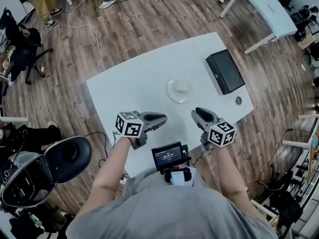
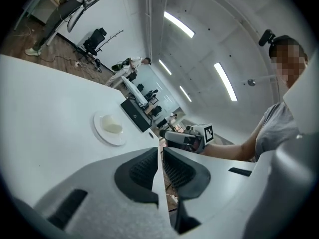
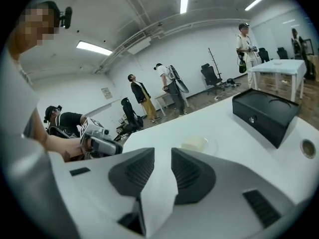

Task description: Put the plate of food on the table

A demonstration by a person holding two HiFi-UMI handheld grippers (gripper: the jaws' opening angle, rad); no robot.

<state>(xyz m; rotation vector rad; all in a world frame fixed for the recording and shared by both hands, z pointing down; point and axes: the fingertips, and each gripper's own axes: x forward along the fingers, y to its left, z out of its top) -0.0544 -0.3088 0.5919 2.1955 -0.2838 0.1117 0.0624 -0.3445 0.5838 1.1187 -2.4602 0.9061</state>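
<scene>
A small clear plate (image 1: 179, 91) with a pale lump of food on it rests on the white table (image 1: 134, 83), right of centre. My left gripper (image 1: 162, 118) hovers over the near edge, left of and short of the plate, jaws together with nothing between them. The right gripper (image 1: 196, 111) sits just short of the plate, jaws a narrow gap apart and empty. The plate (image 2: 110, 128) lies ahead-left in the left gripper view, beyond my left gripper (image 2: 161, 156). In the right gripper view the plate (image 3: 199, 144) shows just past my right gripper (image 3: 163, 158).
A black box (image 1: 225, 71) lies at the table's right end, with a round cable hole (image 1: 238, 100) near it. A black chair (image 1: 65, 158) stands at the near left. Another white table (image 1: 264, 9) is at the far right. People stand further back in the room.
</scene>
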